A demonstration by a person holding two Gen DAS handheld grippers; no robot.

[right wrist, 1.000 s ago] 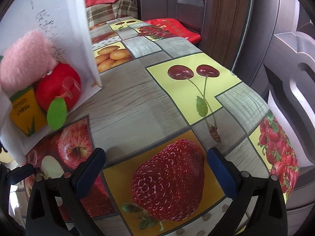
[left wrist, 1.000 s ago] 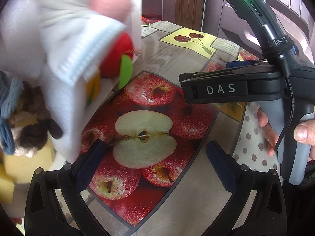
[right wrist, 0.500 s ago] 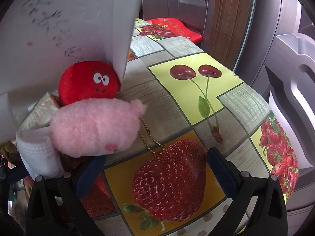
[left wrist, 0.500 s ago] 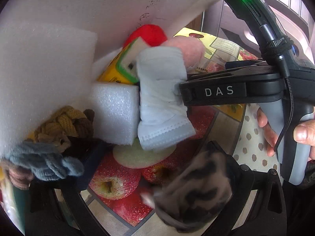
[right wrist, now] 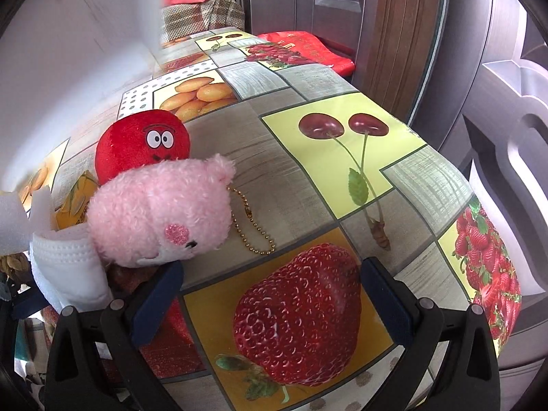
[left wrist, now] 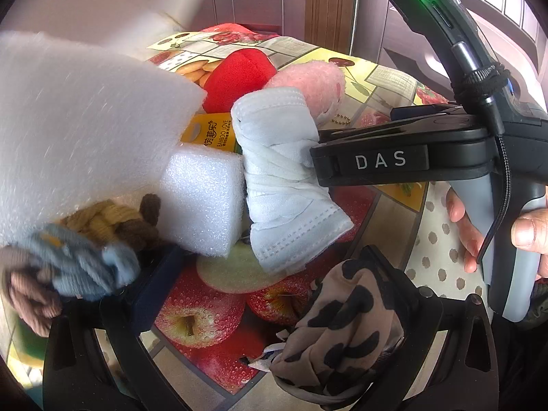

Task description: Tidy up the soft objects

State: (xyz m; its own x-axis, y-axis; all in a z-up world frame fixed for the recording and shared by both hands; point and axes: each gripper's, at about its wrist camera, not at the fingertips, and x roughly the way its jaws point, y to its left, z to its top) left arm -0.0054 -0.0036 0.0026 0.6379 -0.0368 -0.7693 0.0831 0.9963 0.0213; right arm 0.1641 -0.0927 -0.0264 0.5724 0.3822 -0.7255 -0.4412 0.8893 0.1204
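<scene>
I treat the folded face mask [left wrist: 284, 185] as the landmark; it lies in a heap of soft objects on the fruit-print counter [right wrist: 308, 178]. Its long axis runs from the far pink plush [right wrist: 157, 219] down toward my left hand-held gripper [left wrist: 274, 294]. The white foam block [left wrist: 202, 202] touches the mask's left side; the red plush [left wrist: 239, 78] and a yellow packet [left wrist: 212, 133] sit behind it. A large foam sheet [left wrist: 75, 126], blurred, overhangs the heap left of the mask. Knotted yarn pieces [left wrist: 85, 250] lie below that sheet. A leopard-print cloth [left wrist: 346, 328] rests over the left hand-held gripper's right finger, on the near side of the mask.

Left hand-held gripper: fingers spread, pinching nothing. Right hand-held gripper [right wrist: 270, 304]: fingers spread, empty, over the strawberry print; the mask sits at its left finger, with the plush just beyond.

Judgement: the left hand-held gripper is nearer and faces the mask's near end, so a grasp across the mask's short width suits.
</scene>
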